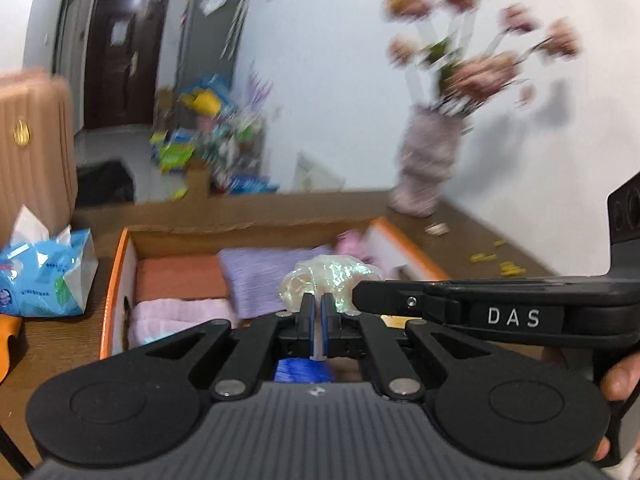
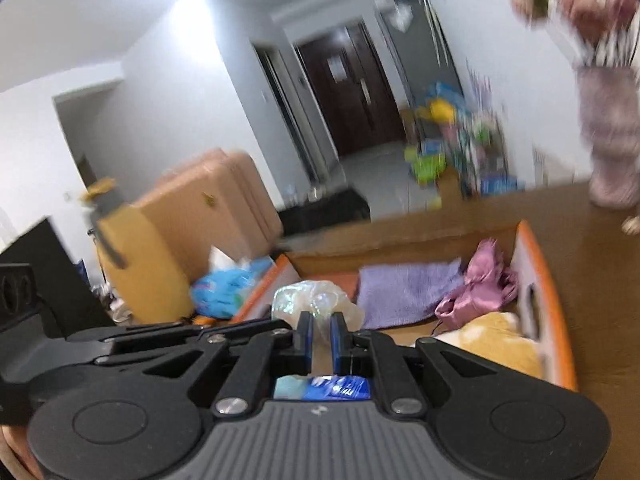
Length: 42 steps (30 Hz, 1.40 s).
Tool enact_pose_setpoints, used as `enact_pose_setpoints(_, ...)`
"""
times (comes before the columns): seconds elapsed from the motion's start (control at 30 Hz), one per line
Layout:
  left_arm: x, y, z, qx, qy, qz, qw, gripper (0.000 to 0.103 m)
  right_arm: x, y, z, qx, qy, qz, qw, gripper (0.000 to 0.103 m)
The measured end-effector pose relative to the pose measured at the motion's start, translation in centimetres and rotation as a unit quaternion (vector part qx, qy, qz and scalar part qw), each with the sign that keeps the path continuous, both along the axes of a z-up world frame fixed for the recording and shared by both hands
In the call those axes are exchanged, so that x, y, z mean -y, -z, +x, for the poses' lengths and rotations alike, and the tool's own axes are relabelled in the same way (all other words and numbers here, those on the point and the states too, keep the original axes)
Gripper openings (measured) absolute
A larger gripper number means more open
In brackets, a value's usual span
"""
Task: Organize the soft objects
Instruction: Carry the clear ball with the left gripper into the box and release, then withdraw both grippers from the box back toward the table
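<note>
A crumpled clear plastic bag [image 1: 332, 276] is pinched from both sides. In the left wrist view my left gripper [image 1: 318, 312] is shut on a thin fold of its film. My right gripper [image 2: 322, 322] is likewise shut on the bag's bunched top [image 2: 316, 300]. A blue packet [image 2: 336, 388] hangs just under the fingers; I cannot tell whether it is inside the bag. Below and ahead stands an orange-edged cardboard box [image 1: 116, 276] holding a rust towel [image 1: 180, 276], a pink towel [image 1: 180, 314], a purple towel [image 2: 408, 288], a pink satin cloth [image 2: 480, 284] and a yellow soft cloth [image 2: 492, 340].
A blue tissue pack [image 1: 44, 276] lies left of the box on the wooden table [image 1: 480, 232]. A vase of pink flowers [image 1: 428, 160] stands at the back right by the wall. Tan suitcases [image 2: 208, 208] stand to the left. Everything beyond the grippers is motion-blurred.
</note>
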State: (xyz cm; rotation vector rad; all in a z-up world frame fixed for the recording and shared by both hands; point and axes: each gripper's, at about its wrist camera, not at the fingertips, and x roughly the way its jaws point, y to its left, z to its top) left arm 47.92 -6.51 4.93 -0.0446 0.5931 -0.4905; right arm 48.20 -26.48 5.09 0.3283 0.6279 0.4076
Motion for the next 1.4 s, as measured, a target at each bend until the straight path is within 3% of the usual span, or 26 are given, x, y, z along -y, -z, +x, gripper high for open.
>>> enact_pose_setpoints(0.13,0.1,3.5,4.9,-0.038,-0.014,0.026,0.9989,0.004,-1.2,3.3,5.5,-0.051,0.004,-0.018,0.999,0.009)
enact_pose_setpoints(0.27,0.0,5.2,6.3,-0.05,-0.023,0.047,0.9974,0.005,-1.9,5.4,7.4,-0.082,0.004,-0.023,0.996,0.009)
enact_pose_setpoints(0.33,-0.1,5.2,6.2,-0.039,-0.02,0.052,0.9977,0.008,-2.3,6.1,7.7,-0.092,0.007,-0.027,0.995,0.014)
enact_pose_setpoints(0.47,-0.6,4.1,4.9,-0.022,-0.031,0.06,0.9975,0.027,-1.9,5.4,7.0,-0.097,0.014,-0.027,0.995,0.024)
enact_pose_setpoints(0.5,-0.9,3.4,4.4,-0.013,-0.036,0.062,0.9974,0.032,-1.5,4.7,6.5,-0.091,0.017,-0.028,0.995,0.03)
enact_pose_setpoints(0.6,-1.7,0.8,2.2,0.014,-0.052,0.067,0.9963,0.035,-0.2,1.7,3.9,-0.047,0.033,-0.053,0.997,0.045)
enact_pose_setpoints(0.67,-2.5,-1.1,0.5,0.035,-0.063,0.073,0.9947,0.042,0.9,-0.8,1.5,-0.017,0.046,-0.077,0.996,0.048)
enact_pose_setpoints(0.73,-3.3,-3.0,-1.7,0.064,-0.087,0.084,0.9906,0.062,2.0,-3.0,-0.9,0.013,0.063,-0.102,0.993,0.056)
enact_pose_setpoints(0.8,-4.0,-4.5,-3.9,0.089,-0.116,0.091,0.985,0.083,2.8,-4.9,-4.0,0.057,0.083,-0.148,0.984,0.066)
enact_pose_setpoints(0.83,-4.5,-5.2,-5.2,0.109,-0.129,0.093,0.9813,0.088,3.2,-5.6,-5.5,0.081,0.096,-0.173,0.977,0.077)
enact_pose_setpoints(0.9,-5.0,-6.0,-7.4,0.139,-0.151,0.102,0.9734,0.095,3.8,-6.6,-8.5,0.131,0.125,-0.22,0.959,0.088)
enact_pose_setpoints(1.0,-5.3,-7.0,-9.9,0.157,-0.166,0.102,0.9682,0.097,4.7,-7.7,-11.4,0.163,0.146,-0.251,0.943,0.089)
enact_pose_setpoints(1.23,-5.1,-8.7,-14.5,0.177,-0.173,0.085,0.9652,0.099,5.4,-9.5,-16.4,0.189,0.147,-0.225,0.944,0.089)
enact_pose_setpoints(1.4,-6.2,-7.9,-19.8,0.18,-0.19,0.06,0.9632,0.102,4.8,-8.5,-21.7,0.206,0.145,-0.197,0.947,0.09)
